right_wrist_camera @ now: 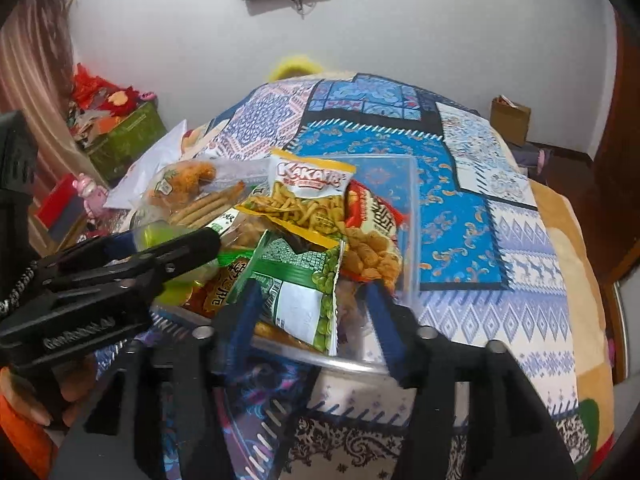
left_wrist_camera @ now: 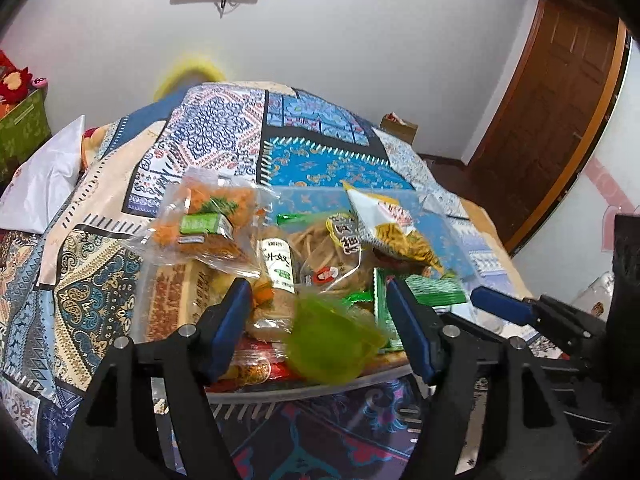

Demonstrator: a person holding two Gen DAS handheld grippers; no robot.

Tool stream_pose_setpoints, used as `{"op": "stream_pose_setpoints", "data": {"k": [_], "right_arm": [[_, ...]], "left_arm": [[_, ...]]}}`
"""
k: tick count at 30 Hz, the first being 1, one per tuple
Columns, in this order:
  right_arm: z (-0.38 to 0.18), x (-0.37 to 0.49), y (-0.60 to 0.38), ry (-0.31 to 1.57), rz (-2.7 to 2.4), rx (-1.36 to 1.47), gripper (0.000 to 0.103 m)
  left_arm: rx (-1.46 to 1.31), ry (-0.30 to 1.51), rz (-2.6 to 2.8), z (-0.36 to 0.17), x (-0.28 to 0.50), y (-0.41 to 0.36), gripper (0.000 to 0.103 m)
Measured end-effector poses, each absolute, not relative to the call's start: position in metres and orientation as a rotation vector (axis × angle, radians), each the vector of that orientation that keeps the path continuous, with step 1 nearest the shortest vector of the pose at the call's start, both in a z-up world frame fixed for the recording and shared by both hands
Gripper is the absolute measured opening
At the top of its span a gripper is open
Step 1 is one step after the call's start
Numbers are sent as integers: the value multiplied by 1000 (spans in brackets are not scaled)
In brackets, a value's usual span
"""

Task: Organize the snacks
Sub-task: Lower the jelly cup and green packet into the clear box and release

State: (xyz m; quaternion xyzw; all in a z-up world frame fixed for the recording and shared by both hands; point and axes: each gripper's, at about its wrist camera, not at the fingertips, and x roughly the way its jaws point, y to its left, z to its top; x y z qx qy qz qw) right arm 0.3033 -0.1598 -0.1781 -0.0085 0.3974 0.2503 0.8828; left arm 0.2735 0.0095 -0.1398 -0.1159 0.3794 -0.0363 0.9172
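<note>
Snacks are being gathered into a clear bin on the quilt-covered bed.

The left gripper (left_wrist_camera: 320, 312) is being held with its jaws spread, a translucent green packet (left_wrist_camera: 332, 344) lying between them, blurred and seemingly unpinched. The right gripper (right_wrist_camera: 312, 320) is likewise being held apart, with a green-and-white pea packet (right_wrist_camera: 308, 296) lying loose between its fingers. Both packets are being left at the near edge of the clear plastic bin (right_wrist_camera: 408, 216), whose left side is being filled to heaping while its far right corner is being kept bare. Most snacks are judged to be binned already; tidying of the pile is judged to be left. "KAKA" is being read on the yellow-and-white noodle-snack bag (right_wrist_camera: 308, 192); Chinese writing on the red packets is being left unread, too small.
</note>
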Motion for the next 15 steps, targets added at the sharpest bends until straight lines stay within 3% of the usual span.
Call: {"op": "stream_pose_setpoints", "data": {"k": [15], "right_arm": [[-81, 237, -181, 592, 562, 15, 53]], "left_arm": [[-193, 495, -55, -26, 171, 19, 70]]}}
